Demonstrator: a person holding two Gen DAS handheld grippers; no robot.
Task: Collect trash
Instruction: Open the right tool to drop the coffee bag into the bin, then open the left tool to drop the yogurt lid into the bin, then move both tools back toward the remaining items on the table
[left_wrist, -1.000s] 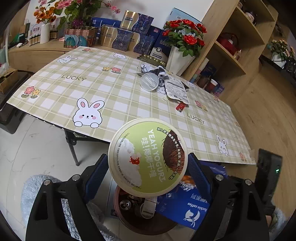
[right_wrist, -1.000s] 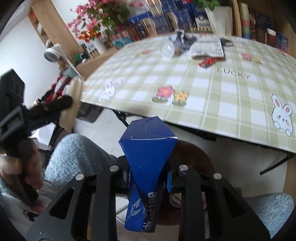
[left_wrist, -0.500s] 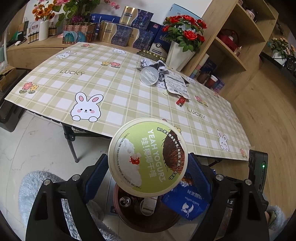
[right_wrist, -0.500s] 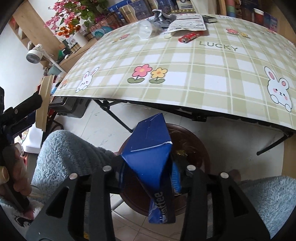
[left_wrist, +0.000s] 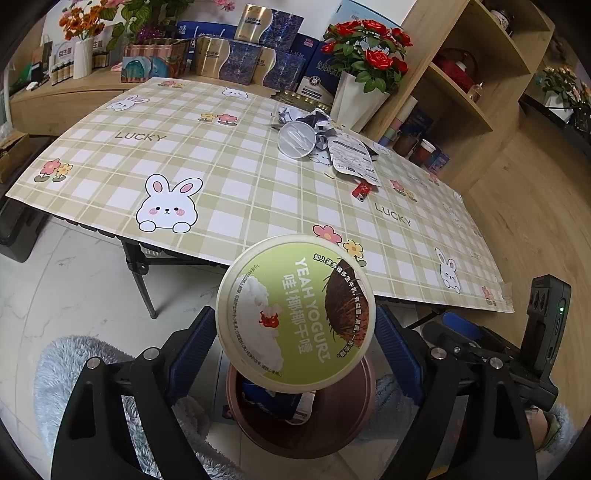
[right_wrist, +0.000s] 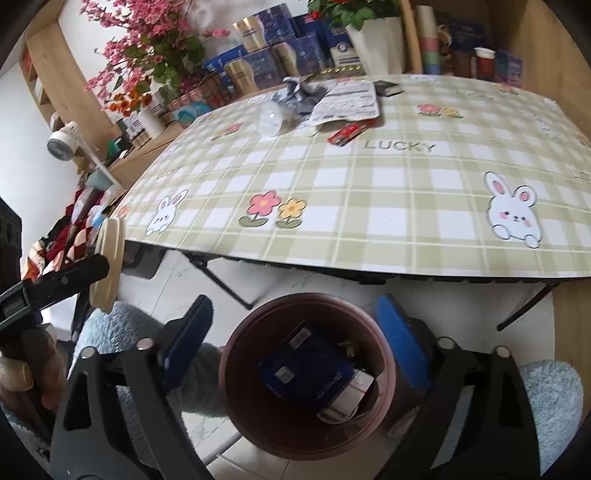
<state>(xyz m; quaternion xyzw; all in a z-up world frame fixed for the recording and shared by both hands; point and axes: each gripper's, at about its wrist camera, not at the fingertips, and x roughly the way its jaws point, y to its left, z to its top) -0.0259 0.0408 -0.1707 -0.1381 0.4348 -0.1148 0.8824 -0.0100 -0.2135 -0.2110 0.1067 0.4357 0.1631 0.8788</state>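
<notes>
Two handheld grippers hover over a brown bin on the floor by a table's edge. Left wrist view: the left gripper (left_wrist: 295, 325) clamps a round yoghurt lid (left_wrist: 295, 314) by its rim, green printed face toward the camera, directly above the brown bin (left_wrist: 332, 417). On the checked tablecloth (left_wrist: 236, 177) beyond lie a clear plastic cup (left_wrist: 297, 140), crumpled paper (left_wrist: 314, 120), a printed pouch (left_wrist: 351, 157) and a small red wrapper (left_wrist: 361, 191), well apart from the bin. Right wrist view: the right gripper (right_wrist: 295, 332) has just been opening; its blue pads stand wide with nothing between them. Below, a blue coffee packet (right_wrist: 306, 365) lies inside the bin, against other rubbish. The lid shows edge-on at far left.
</notes>
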